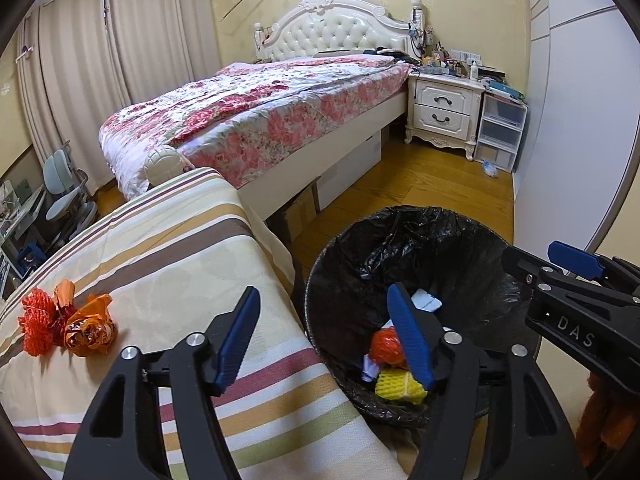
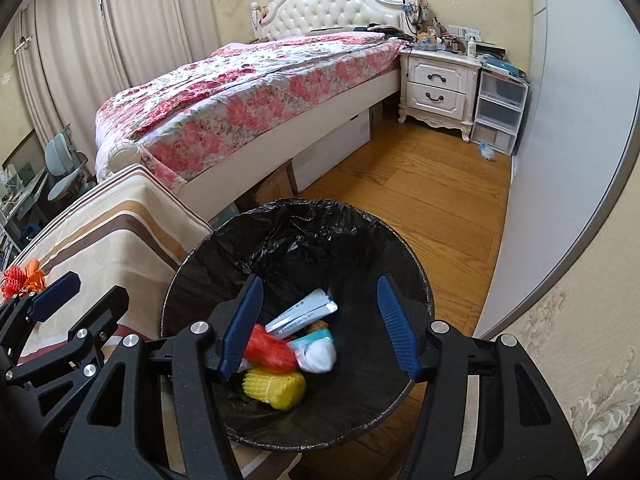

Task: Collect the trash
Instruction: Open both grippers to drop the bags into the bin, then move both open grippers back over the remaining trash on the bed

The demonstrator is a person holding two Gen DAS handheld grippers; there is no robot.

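Striped cloth bears crinkled orange wrappers beside black-lined bin.

Trash bin lined with thin black plastic film, crinkled, faintly glossy. Yellow foam net ribbed, matt; red foam net meshed. Orange wrapper crumpled, shiny foil-like. Striped cover woven cloth, matt. Floor wood planks, smooth, satin sheen. Gripper pads blue ribbed plastic; arms matt black, screws bright metal.
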